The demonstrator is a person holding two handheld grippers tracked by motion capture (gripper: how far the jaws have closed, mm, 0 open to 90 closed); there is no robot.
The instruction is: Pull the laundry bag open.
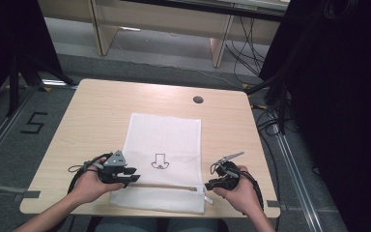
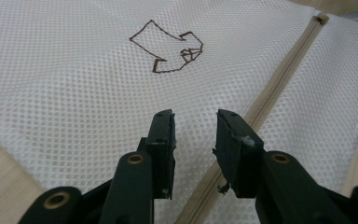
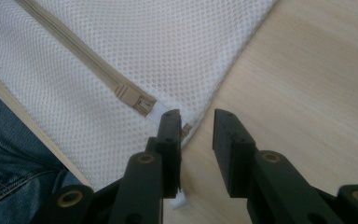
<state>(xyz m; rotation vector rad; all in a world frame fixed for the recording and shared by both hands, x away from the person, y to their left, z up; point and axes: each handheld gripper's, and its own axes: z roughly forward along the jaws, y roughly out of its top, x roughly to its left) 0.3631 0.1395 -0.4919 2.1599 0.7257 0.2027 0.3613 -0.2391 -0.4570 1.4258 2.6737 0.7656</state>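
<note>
High view: a white mesh bag (image 1: 166, 145) lies flat in the middle of the wooden table (image 1: 92, 116), its zipper (image 1: 169, 186) running across near the person's edge, a small line drawing (image 1: 160, 161) at its centre. The left gripper (image 1: 134, 175) rests on the bag's left edge with its jaws parted over the mesh beside the zipper, gripping nothing. The right gripper (image 1: 207, 185) sits at the bag's right edge by the zipper's end, jaws apart and empty.
</note>
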